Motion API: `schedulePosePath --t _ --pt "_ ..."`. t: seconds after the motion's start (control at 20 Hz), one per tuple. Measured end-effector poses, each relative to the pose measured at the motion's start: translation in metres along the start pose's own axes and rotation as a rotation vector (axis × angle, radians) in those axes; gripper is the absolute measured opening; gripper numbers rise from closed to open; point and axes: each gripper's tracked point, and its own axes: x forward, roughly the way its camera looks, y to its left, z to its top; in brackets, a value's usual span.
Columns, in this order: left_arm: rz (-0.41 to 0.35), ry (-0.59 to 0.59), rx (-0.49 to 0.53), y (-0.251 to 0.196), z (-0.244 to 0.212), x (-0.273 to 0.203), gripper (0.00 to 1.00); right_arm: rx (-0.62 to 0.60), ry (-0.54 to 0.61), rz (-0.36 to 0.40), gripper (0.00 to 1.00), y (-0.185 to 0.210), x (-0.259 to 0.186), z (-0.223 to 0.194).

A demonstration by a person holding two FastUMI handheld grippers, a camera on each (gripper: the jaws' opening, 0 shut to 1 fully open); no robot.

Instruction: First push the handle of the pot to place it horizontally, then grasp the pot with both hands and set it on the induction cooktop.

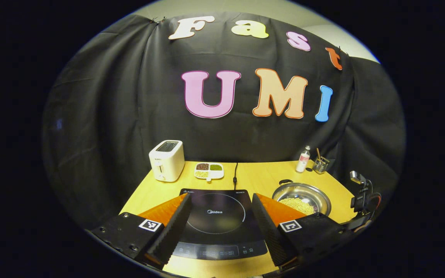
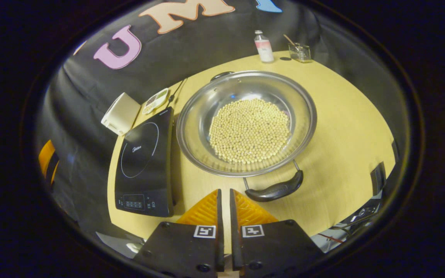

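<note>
Steel pot (image 2: 245,119) of beans sat on surface (image 2: 342,127) beside cooktop (image 2: 145,162); left gripper (image 1: 218,227) fingers apart, right gripper (image 2: 224,204) fingers nearly together, holding nothing.

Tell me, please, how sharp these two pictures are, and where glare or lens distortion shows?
Left gripper view: sharp at centre, the induction cooktop glossy with faint reflections, the table's edges bowed by the fisheye. Right gripper view: the pot gleams with bright glare on its steel wall, the soybeans look crisp, the toaster towards the rim looks soft and squeezed.
</note>
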Motion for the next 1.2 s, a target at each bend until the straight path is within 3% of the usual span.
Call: schedulePosePath --t 0.1,0.15,0.25,0.3,0.35,0.4,0.45,0.5,0.6,1.2 --pt "0.001 0.011 0.007 -0.004 -0.004 0.006 0.96 0.032 0.033 0.017 0.00 -0.001 0.005 -0.002" --pt "0.003 0.016 0.005 -0.007 -0.005 0.009 0.96 0.043 0.046 0.024 0.11 -0.002 0.007 -0.002" --pt "0.009 0.030 -0.010 -0.013 -0.009 0.013 0.95 0.048 0.073 0.029 0.11 -0.007 0.010 -0.005" --pt "0.013 0.037 -0.016 -0.016 -0.011 0.015 0.96 0.054 0.087 0.037 0.00 -0.007 0.010 -0.006" --pt "0.016 0.043 -0.017 -0.020 -0.013 0.018 0.96 0.065 0.096 0.045 0.07 -0.007 0.010 -0.005" --pt "0.021 0.049 -0.015 -0.022 -0.015 0.021 0.96 0.069 0.103 0.052 0.07 -0.007 0.010 -0.004" --pt "0.026 0.059 -0.011 -0.023 -0.018 0.023 0.96 0.068 0.111 0.056 0.00 -0.008 0.010 -0.004" --pt "0.031 0.069 -0.008 -0.025 -0.021 0.025 0.96 0.064 0.120 0.056 0.08 -0.010 0.010 -0.003" --pt "0.033 0.067 -0.011 -0.030 -0.020 0.027 0.96 0.048 0.135 0.053 0.08 -0.016 0.009 -0.002" --pt "0.053 0.062 -0.036 -0.049 -0.026 0.029 0.96 0.029 0.143 -0.071 0.08 -0.089 0.002 0.020"
